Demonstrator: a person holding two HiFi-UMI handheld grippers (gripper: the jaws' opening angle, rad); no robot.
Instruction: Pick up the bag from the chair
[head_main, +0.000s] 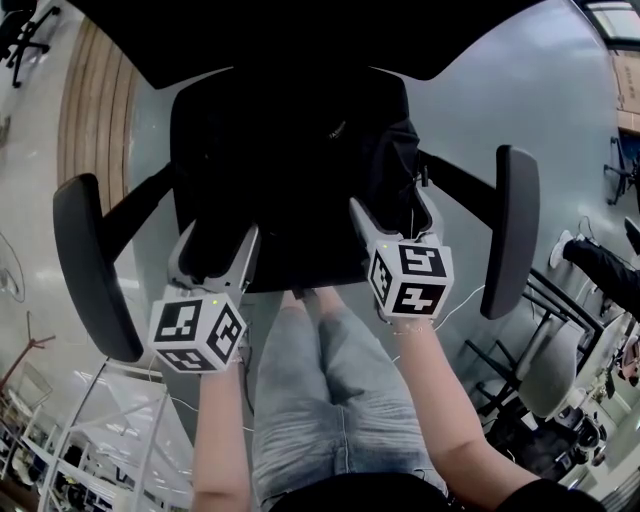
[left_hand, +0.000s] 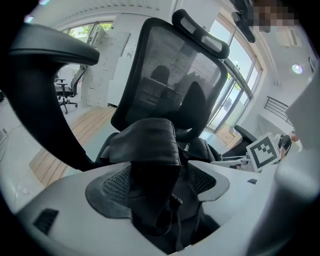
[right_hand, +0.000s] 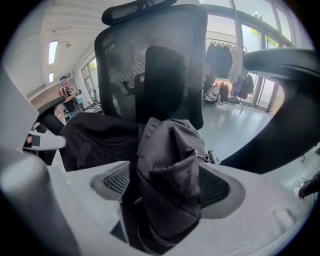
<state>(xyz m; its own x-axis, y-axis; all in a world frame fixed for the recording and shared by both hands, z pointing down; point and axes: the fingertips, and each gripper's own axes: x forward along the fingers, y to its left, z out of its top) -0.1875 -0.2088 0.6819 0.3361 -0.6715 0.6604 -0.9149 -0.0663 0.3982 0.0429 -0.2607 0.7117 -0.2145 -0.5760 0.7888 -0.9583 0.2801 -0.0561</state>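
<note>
A black fabric bag (head_main: 300, 170) lies on the seat of a black office chair (head_main: 280, 270). My left gripper (head_main: 222, 232) is at the bag's left side, shut on a bunched fold of the bag (left_hand: 150, 165). My right gripper (head_main: 385, 215) is at the bag's right side, shut on another gathered fold (right_hand: 170, 175). In both gripper views the dark cloth fills the space between the pads (left_hand: 112, 187). The bag's underside is hidden, so I cannot tell whether it rests on the seat or hangs just above it.
The chair's two armrests (head_main: 90, 265) (head_main: 512, 230) flank my grippers. Its mesh backrest (left_hand: 170, 75) rises behind the bag. The person's legs in jeans (head_main: 330, 400) stand right in front of the seat. Other chairs and frames (head_main: 560, 370) crowd the right, on a glossy floor (head_main: 560, 100).
</note>
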